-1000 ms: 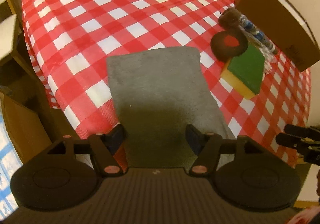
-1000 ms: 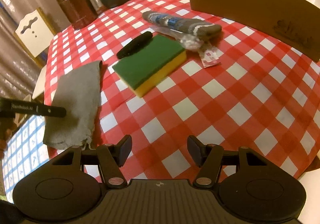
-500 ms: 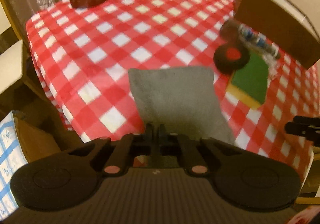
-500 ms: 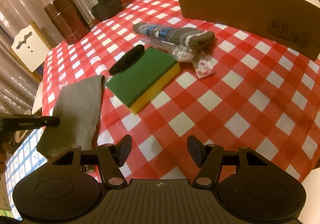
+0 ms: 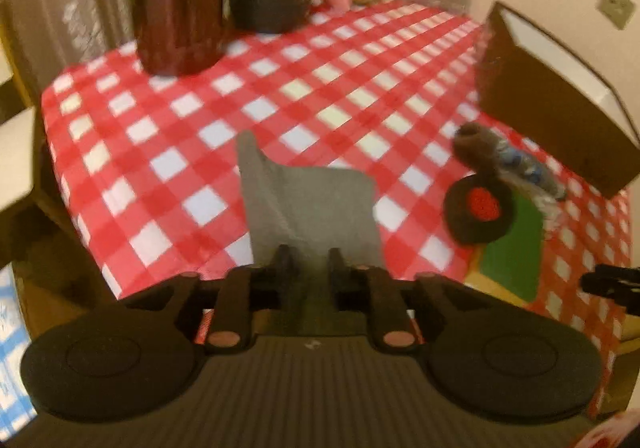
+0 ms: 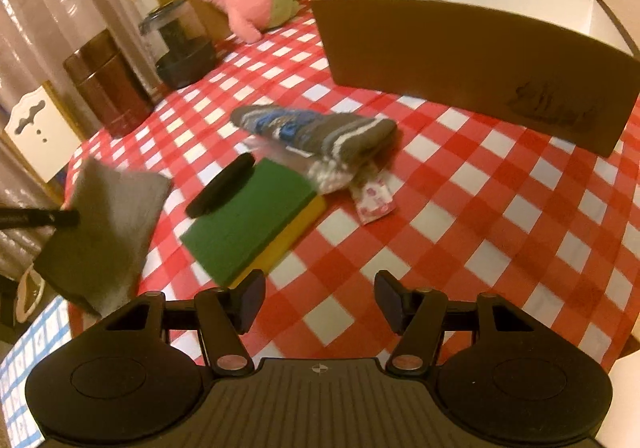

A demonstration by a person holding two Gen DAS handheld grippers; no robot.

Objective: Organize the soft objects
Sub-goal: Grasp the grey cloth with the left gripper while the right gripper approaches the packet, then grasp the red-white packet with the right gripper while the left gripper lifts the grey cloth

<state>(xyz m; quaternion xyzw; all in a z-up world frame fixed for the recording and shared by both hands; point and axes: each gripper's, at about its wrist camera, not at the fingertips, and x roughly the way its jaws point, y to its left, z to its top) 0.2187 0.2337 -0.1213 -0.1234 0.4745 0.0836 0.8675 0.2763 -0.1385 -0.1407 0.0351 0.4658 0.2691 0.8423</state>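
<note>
A grey cloth (image 5: 312, 204) hangs lifted at the table's near left corner, its near edge pinched between the fingers of my left gripper (image 5: 310, 260), whose jaws are opening a little. From the right wrist view the cloth (image 6: 108, 224) dangles clear of the table from the left gripper (image 6: 60, 217). My right gripper (image 6: 320, 300) stands open and holds nothing above the checked tablecloth (image 6: 460, 232). Ahead of it lie a green-and-yellow sponge (image 6: 248, 220), a black round pad (image 6: 222, 190) and a striped sock (image 6: 316, 132).
A brown open box (image 6: 460, 60) stands at the back right. A pink plush toy (image 6: 248, 0), a dark jar (image 6: 180, 44) and a brown canister (image 6: 108, 84) line the far edge. A small patterned packet (image 6: 374, 196) lies by the sock.
My left gripper closed on the grey cloth's near edge and raised it off the table, folding it. The right gripper drifted slightly and stayed open.
</note>
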